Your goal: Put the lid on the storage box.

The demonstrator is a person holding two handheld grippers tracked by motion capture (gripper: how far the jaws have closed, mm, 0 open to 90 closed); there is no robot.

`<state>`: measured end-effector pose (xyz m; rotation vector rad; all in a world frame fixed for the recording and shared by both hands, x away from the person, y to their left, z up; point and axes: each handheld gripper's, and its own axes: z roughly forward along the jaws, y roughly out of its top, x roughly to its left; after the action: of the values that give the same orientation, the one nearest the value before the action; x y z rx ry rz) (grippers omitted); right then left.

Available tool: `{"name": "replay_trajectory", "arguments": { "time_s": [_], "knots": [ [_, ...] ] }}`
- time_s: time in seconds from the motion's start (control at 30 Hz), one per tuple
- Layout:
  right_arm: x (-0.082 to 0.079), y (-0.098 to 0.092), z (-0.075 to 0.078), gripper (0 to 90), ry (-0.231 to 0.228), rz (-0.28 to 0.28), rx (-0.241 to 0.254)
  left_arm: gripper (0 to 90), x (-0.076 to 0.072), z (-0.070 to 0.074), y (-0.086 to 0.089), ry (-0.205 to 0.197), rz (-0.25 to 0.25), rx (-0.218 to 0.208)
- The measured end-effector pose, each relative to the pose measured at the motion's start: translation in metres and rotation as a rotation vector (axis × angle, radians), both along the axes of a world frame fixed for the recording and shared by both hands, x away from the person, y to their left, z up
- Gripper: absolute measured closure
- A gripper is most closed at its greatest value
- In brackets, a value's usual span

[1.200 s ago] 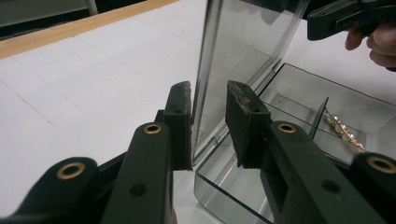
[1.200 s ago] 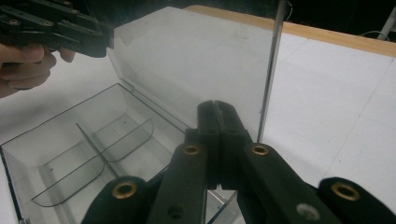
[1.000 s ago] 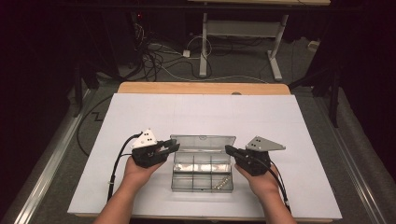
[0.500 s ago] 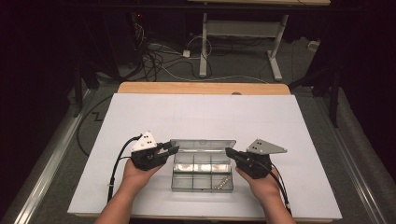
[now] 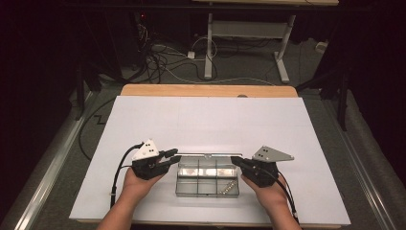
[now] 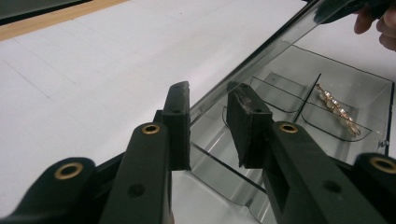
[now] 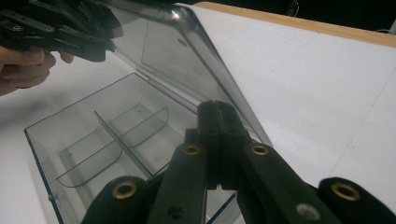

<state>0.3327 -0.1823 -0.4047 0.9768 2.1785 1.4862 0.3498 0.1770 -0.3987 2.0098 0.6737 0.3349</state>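
Note:
A clear plastic compartment box [image 5: 206,195] sits near the front of the white table sheet, with a gold chain [image 5: 230,188] in its front right cell. Its hinged lid [image 5: 203,155] stands tilted up over the back wall. My left gripper [image 5: 176,154] is at the lid's left end, jaws open, with the lid's edge [image 6: 280,39] running between the pads [image 6: 180,116] and a gap showing. My right gripper [image 5: 233,159] is at the lid's right end, jaws shut [image 7: 217,105], tips against the lid [image 7: 177,51]; I cannot tell if they pinch it. The chain [image 6: 336,109] also shows in the left gripper view.
The white sheet [image 5: 210,120] covers the table, with a wooden edge [image 5: 206,90] at the far side. Beyond it are floor cables [image 5: 163,62] and desk legs [image 5: 208,48]. A metal rail [image 5: 52,158] runs along the left.
The lid has swung up from lying back behind the box to standing nearly on edge. Both grippers stayed at its two ends, shifting slightly toward me.

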Motion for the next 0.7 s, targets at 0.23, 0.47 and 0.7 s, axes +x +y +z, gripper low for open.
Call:
{"name": "replay_trajectory", "arguments": {
  "time_s": [0.23, 0.47, 0.7],
  "knots": [
    [-0.005, 0.0, -0.002, 90.0, -0.003, 0.0, -0.005, 68.2, -0.009, -0.01, 0.011, 0.051, 0.028, 0.008],
    [-0.011, -0.001, -0.01, 90.0, 0.001, 0.004, 0.003, 75.5, -0.016, -0.017, 0.017, 0.133, 0.034, -0.003],
    [-0.017, -0.001, -0.012, 90.0, -0.007, 0.009, -0.001, 87.6, -0.025, -0.016, 0.007, 0.122, -0.023, 0.02]
  ]
}}
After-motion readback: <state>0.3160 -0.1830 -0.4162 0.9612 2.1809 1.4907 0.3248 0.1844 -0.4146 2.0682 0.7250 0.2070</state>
